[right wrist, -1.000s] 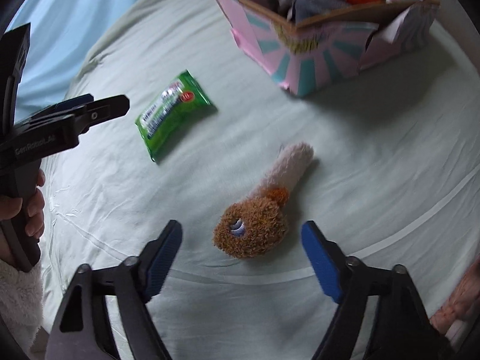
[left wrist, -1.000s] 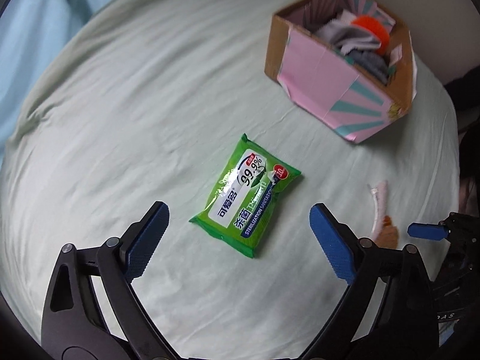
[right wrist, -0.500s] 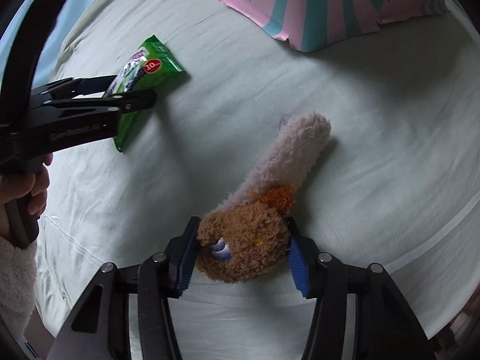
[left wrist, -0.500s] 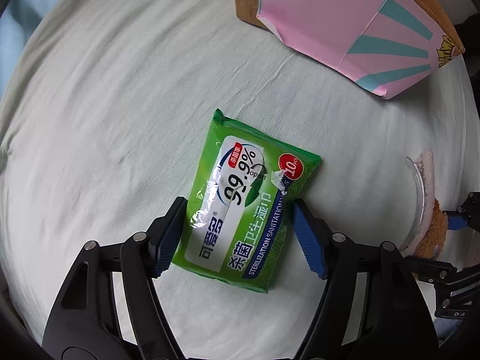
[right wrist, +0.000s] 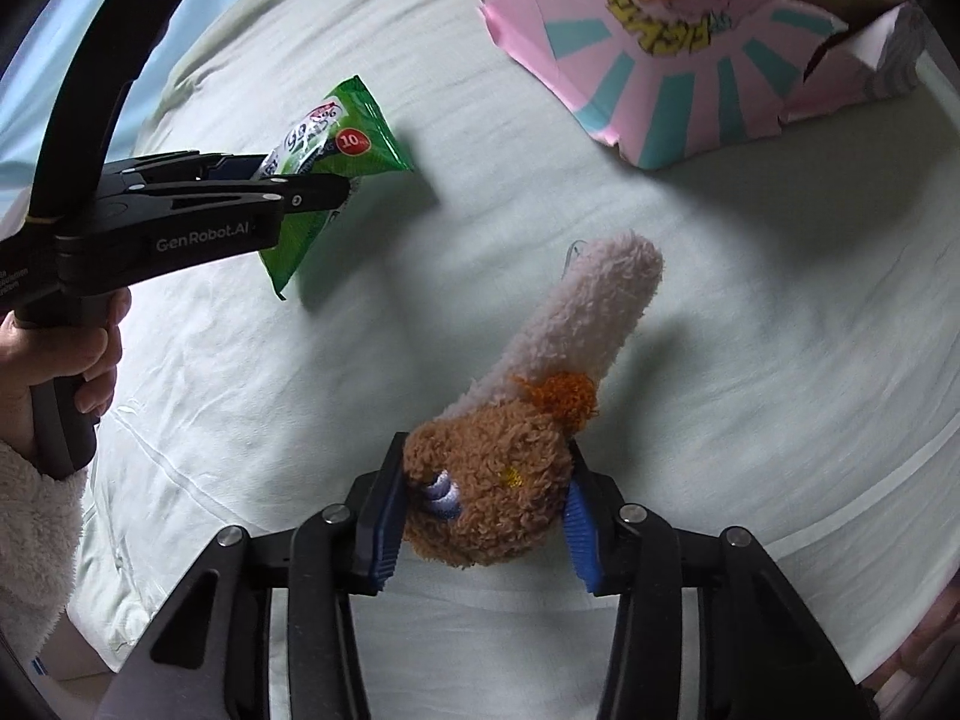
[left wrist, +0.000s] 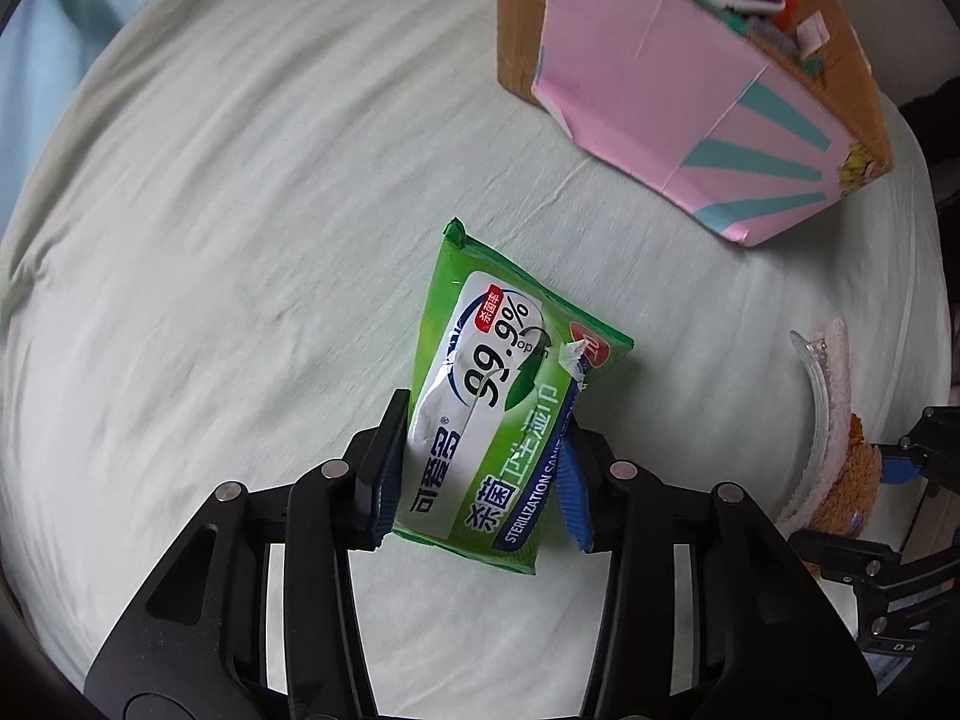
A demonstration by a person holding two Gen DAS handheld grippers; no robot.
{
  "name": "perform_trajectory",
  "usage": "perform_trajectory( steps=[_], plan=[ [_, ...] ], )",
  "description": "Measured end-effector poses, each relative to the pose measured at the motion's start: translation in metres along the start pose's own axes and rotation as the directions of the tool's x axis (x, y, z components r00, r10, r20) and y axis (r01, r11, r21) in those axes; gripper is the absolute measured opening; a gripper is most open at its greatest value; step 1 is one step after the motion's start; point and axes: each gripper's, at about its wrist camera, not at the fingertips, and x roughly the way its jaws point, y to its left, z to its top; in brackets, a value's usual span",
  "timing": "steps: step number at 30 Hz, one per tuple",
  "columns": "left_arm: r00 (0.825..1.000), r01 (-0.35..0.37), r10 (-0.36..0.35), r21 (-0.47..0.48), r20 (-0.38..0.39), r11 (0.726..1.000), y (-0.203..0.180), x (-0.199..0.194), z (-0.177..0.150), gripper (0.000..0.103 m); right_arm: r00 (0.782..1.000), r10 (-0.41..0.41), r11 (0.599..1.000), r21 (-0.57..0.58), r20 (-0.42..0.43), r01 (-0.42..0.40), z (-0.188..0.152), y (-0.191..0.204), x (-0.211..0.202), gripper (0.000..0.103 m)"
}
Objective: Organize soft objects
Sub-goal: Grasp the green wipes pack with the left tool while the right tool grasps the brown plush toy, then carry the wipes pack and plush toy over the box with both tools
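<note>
My left gripper [left wrist: 480, 474] is shut on a green pack of wet wipes [left wrist: 504, 402], lifted off the pale green bedsheet; the pack also shows in the right wrist view [right wrist: 336, 162]. My right gripper [right wrist: 480, 510] is shut on the brown head of a plush toy [right wrist: 498, 480] with a long pale pink fuzzy body, raised above the sheet. The toy also shows at the right edge of the left wrist view [left wrist: 840, 450]. A pink and teal cardboard box [left wrist: 690, 90] holding soft items stands at the back right; it also shows in the right wrist view [right wrist: 708, 60].
The pale green bedsheet [left wrist: 240, 210] spreads left and forward. A light blue cloth [left wrist: 36, 60] lies along the far left edge. The left gripper's handle and the hand holding it [right wrist: 78, 312] fill the left side of the right wrist view.
Both grippers came down and closed: the left on the wipes pack, the right on the plush toy's head. Both things are now lifted slightly, and the box has come back into view.
</note>
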Motion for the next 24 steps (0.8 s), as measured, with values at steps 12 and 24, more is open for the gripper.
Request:
perform_trajectory(
  steps=[12,24],
  plan=[
    [0.988,-0.066,0.087,-0.166,0.129,0.984,-0.011,-0.121,-0.009,0.039,0.991,0.031,0.994,-0.104,0.131,-0.018,-0.002,0.015,-0.091,0.042],
    [0.942,-0.021,0.119,-0.298,0.313,0.954,-0.048,-0.257,-0.007,0.039,0.957,0.056,0.978,-0.209,0.285,0.005,0.012,0.016,-0.228,0.041]
  ],
)
